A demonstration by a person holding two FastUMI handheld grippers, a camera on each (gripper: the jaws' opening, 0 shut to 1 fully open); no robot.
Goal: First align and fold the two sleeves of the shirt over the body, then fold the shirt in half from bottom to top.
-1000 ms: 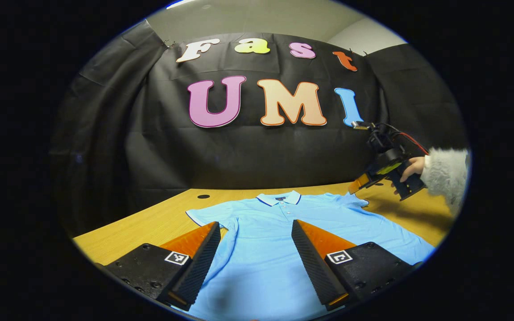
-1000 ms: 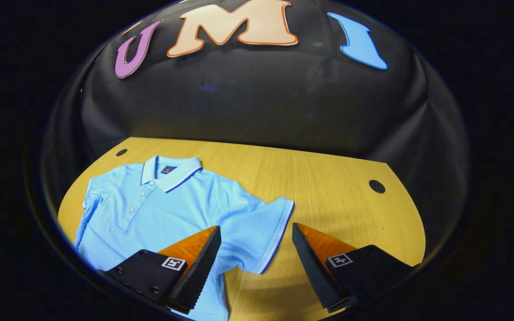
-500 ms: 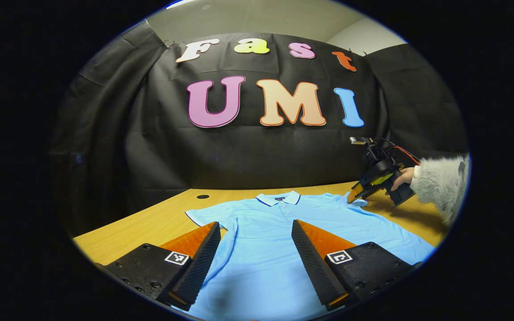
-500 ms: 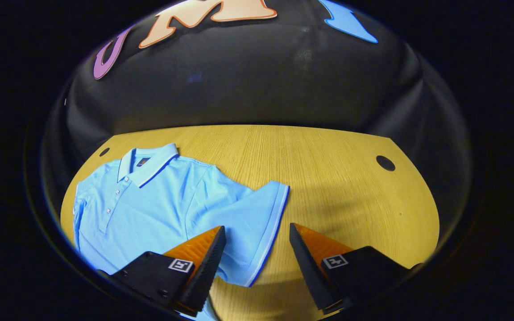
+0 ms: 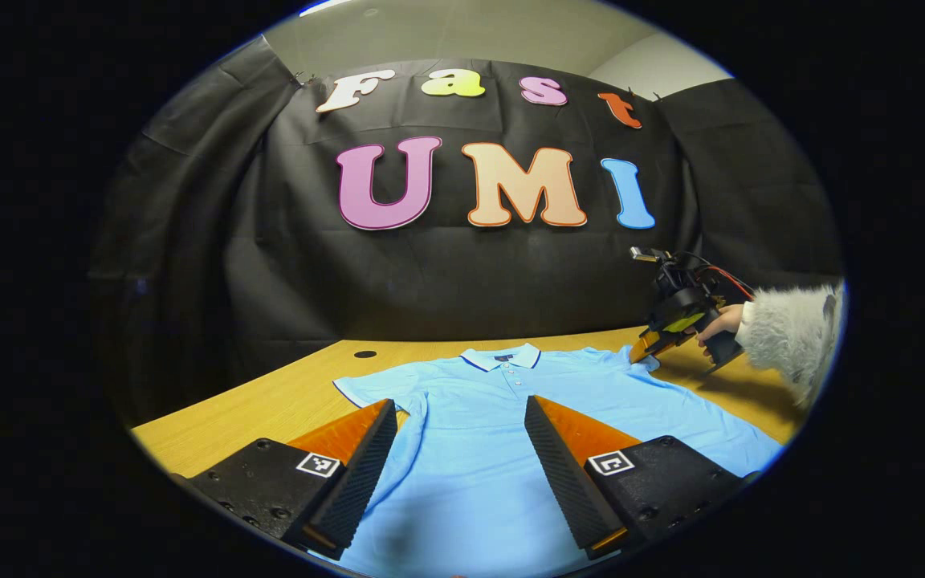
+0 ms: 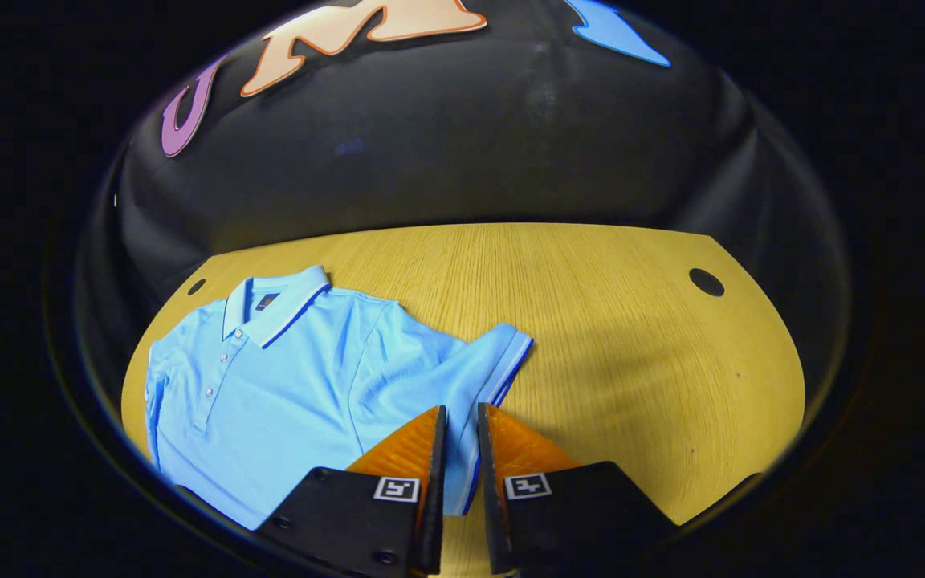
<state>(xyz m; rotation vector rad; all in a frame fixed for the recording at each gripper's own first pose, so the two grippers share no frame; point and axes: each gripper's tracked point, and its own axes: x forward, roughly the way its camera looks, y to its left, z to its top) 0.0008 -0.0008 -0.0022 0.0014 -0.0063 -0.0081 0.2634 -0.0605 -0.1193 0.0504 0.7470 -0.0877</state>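
A light blue polo shirt lies flat and face up on the wooden table, collar toward the wall. My left gripper hovers open over the shirt's lower body, touching nothing. In the right gripper view the shirt spreads to the left, and its near sleeve reaches toward me. My right gripper is shut on that sleeve's hem. The left gripper view shows the right gripper farther off at that sleeve, held by a hand. The other sleeve lies spread out flat.
Bare table stretches to the right of the shirt. Round cable holes sit at the back right corner and at the back left corner. The black booth wall stands close behind the table. A fuzzy grey cuff covers the wrist.
The right gripper came down to the sleeve and its fingers closed on the hem. The left gripper has stayed still and open.
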